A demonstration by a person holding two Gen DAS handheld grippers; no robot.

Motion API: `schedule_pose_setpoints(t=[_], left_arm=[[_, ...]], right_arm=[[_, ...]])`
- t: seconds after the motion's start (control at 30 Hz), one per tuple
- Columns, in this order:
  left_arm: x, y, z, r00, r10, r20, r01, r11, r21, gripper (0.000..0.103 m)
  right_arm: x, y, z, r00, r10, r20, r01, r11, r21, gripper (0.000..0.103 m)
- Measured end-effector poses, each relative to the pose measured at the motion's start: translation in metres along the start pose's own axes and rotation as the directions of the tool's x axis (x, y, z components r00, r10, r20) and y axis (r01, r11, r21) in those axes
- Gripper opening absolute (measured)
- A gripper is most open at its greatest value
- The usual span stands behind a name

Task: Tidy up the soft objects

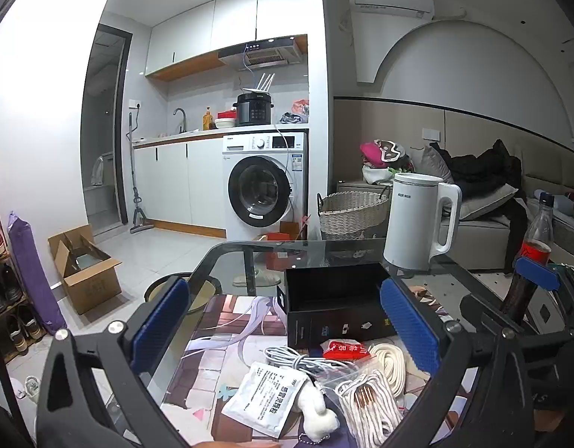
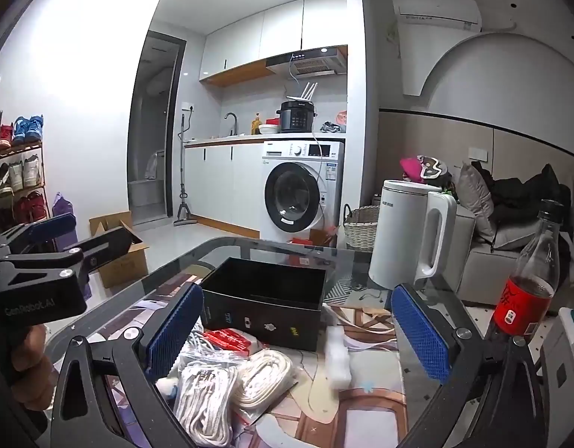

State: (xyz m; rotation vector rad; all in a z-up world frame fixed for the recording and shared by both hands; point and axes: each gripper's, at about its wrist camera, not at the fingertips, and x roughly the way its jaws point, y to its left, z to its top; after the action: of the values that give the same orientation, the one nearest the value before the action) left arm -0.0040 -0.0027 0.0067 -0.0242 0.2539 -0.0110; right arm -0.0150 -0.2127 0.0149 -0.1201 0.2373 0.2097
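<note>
An open black box (image 1: 333, 300) (image 2: 266, 300) stands on the glass table. In front of it lie a pile of soft things: a white rope bundle (image 1: 369, 407) (image 2: 204, 407), a cream rope coil (image 1: 393, 364) (image 2: 266, 379), a white cable (image 1: 305, 360), a red packet (image 1: 344, 350) (image 2: 229, 339), a white sachet (image 1: 266, 399) and a small white plush (image 1: 318, 416). A blurred white object (image 2: 339, 358) lies right of the coil. My left gripper (image 1: 287, 336) (image 2: 59, 231) is open above the pile. My right gripper (image 2: 298, 336) (image 1: 537, 272) is open and empty.
A white kettle (image 1: 417, 224) (image 2: 410, 239) and a cola bottle (image 1: 529, 257) (image 2: 529, 283) stand on the table's right. A wicker basket (image 1: 352, 212), cardboard box (image 1: 83, 267), washing machine (image 1: 266, 186) and sofa (image 1: 484, 201) are beyond the table edge.
</note>
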Motion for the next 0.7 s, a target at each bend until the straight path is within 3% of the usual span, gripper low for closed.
schedule_pose_setpoints(t=[0.47,0.7], left_arm=[[0.002,0.001,-0.003,1.000,-0.009,-0.005,0.009,1.000,-0.003,0.103],[0.013,0.006,-0.005,0.999,-0.013,-0.048,0.012,0.999,-0.032,0.103]], right_arm=[[0.006,0.001,-0.003,1.000,-0.011,-0.003,0.011,1.000,-0.007,0.102],[0.007,0.000,-0.004,1.000,-0.009,-0.009,0.008,1.000,-0.017,0.102]])
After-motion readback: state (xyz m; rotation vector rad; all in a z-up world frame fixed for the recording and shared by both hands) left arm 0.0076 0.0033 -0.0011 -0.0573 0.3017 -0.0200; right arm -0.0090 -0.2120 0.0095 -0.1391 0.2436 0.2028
